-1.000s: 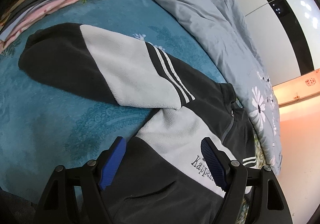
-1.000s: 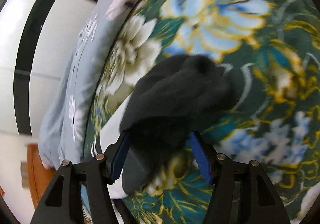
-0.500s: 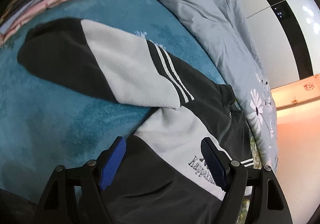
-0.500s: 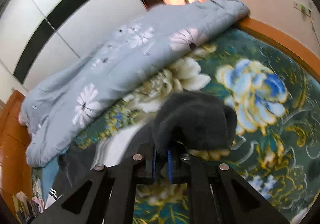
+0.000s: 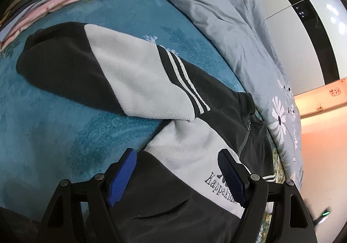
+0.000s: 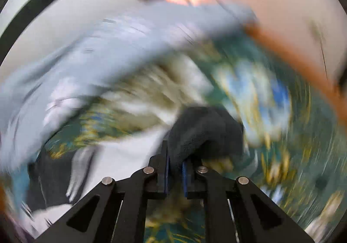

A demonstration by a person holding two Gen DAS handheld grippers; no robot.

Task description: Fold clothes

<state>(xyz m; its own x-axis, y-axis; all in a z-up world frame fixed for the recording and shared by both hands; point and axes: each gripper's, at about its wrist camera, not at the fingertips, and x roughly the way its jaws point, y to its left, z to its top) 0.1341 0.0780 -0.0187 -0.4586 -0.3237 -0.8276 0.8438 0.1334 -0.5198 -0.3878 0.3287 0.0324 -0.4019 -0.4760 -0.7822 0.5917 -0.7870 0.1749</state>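
Now your right gripper [image 6: 175, 163] pinches the soft, floppy jacket [image 5: 190, 149] by its dark cuff [image 6: 206, 130], while your left gripper [image 5: 176, 168] hangs spread wide.

Bedspread [image 6: 256, 91] and quilt [image 6: 112, 47] motion-blurred (right wrist view)

We see a black-and-grey fleece jacket [image 5: 156, 82], soft and matt, on a plush teal floral bedspread [image 5: 54, 125]; at two o'clock lies a smooth grey cotton-like quilt [image 5: 234, 26] before glossy white wardrobe panels [image 5: 314, 32].

"Kappakiu…" embroidered on fleece jacket [image 5: 186, 151]
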